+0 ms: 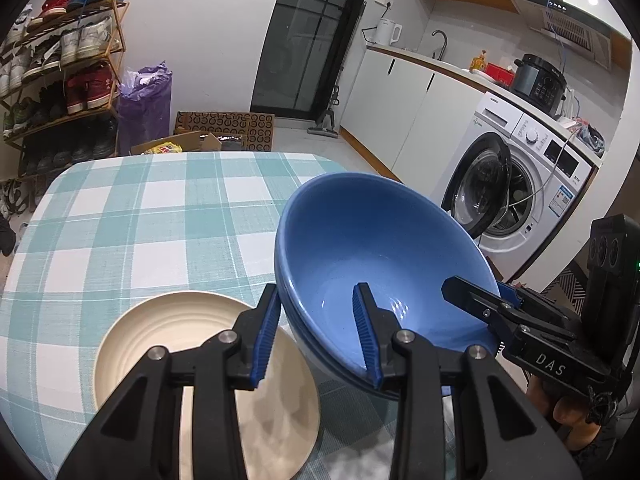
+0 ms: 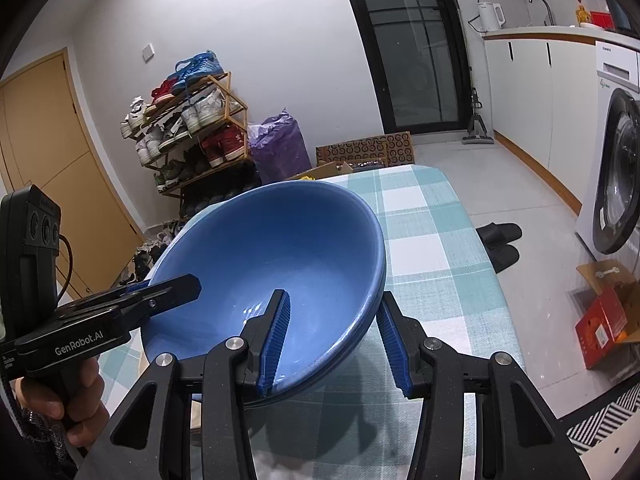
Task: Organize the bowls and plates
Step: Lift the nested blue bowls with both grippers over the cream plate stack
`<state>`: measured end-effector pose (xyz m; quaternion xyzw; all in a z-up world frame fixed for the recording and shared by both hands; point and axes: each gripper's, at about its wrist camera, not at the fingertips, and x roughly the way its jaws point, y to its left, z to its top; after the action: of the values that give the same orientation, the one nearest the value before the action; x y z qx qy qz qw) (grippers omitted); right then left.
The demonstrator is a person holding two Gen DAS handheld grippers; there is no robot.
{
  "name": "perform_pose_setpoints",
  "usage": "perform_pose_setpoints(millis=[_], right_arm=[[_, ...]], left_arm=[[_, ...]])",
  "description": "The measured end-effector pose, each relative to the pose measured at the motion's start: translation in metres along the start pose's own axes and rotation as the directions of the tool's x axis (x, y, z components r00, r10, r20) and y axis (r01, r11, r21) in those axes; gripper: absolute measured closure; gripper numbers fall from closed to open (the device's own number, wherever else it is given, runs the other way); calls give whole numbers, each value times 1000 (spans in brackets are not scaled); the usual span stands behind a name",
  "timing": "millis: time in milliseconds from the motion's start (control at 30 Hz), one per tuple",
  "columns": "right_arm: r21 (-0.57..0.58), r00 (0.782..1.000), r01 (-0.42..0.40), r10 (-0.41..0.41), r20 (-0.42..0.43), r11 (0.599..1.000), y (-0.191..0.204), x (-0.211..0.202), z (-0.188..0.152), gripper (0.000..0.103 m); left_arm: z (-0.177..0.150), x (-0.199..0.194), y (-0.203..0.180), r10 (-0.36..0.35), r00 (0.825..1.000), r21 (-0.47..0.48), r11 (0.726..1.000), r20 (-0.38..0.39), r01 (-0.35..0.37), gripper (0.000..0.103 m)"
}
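White walls, pale tiled floor [image 2: 500,184]. Table under teal-and-white checked cloth [image 1: 132,216]. Bamboo shoe rack [image 1: 64,76] full of sneakers against wall, purple bag [image 1: 146,108] beside it, flattened cardboard boxes [image 1: 228,126] near. Dark glass door [image 1: 316,32]. White cabinets, kettle [image 1: 387,32], faucet, front-load washing machine [image 1: 516,184]. Yellow wooden door [image 2: 52,160]. Black slippers [image 2: 500,244] on floor.

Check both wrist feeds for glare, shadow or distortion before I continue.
Left wrist view: sharp; small ceiling-light glints inside the blue bowl; soft shadow on the cream plate; fisheye bends the table edge. Right wrist view: sharp too; similar glints in the bowl, its shadow on the tablecloth; dark corners.
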<state>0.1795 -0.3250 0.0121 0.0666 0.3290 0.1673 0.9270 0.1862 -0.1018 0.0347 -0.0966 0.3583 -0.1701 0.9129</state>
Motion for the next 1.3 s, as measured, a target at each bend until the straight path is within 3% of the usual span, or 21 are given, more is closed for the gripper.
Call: perform_pose_setpoints(millis=[467,1300], right_arm=[[-46,999,-37,38,11,998,28,-7,-1,57],[-111,992,-121,115,-54,987,86,38,-7,57]], left_arm=[[-5,-27,18,34,999,-20,999,36,-33,67],[-25,-41,77,117,993,-88,990,27,-114,67]])
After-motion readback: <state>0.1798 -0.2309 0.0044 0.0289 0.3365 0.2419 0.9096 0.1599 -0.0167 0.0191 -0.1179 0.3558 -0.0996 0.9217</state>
